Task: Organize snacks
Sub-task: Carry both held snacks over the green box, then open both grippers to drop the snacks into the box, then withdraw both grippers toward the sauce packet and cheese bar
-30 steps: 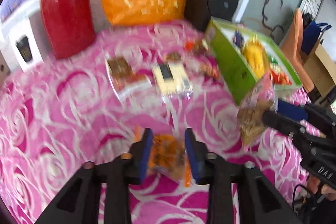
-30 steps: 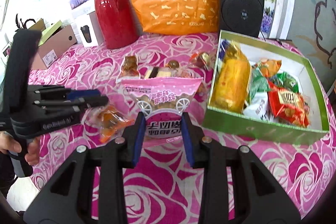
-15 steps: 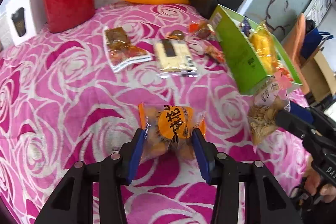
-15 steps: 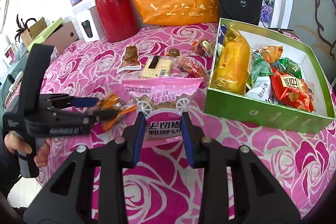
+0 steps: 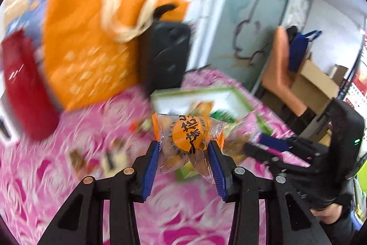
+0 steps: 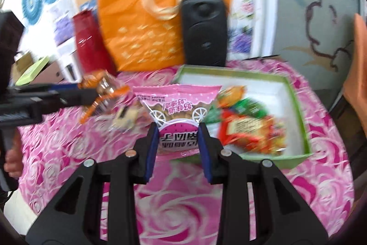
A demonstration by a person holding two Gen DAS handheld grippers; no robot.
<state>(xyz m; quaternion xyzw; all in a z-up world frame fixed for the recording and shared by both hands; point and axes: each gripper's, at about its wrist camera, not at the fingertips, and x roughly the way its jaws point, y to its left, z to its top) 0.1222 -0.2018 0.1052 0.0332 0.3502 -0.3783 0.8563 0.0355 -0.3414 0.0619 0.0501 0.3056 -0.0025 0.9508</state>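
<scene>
My left gripper [image 5: 184,147] is shut on an orange snack packet [image 5: 187,137] and holds it in the air above the pink rose tablecloth. In the right wrist view the same packet [image 6: 103,86] hangs at the left, clamped by the left gripper [image 6: 91,93]. My right gripper [image 6: 177,130] is shut on a pink snack bag [image 6: 177,111] with a wheel print, raised just in front of the green box [image 6: 296,98], which holds several wrapped snacks. In the left wrist view the green box [image 5: 238,95] lies beyond the orange packet, and the right gripper [image 5: 259,144] reaches in from the right.
An orange tote bag [image 6: 158,38], a black speaker [image 6: 204,31] and a red jug [image 6: 89,43] stand along the table's far side. A few loose snack packets [image 6: 123,118] lie on the cloth left of the box. A hand [image 6: 13,160] grips the left tool's handle.
Both grippers have risen from the table with their packets. The left one lifted the orange packet off the cloth and swung toward the green box; the right one moved closer to the box.
</scene>
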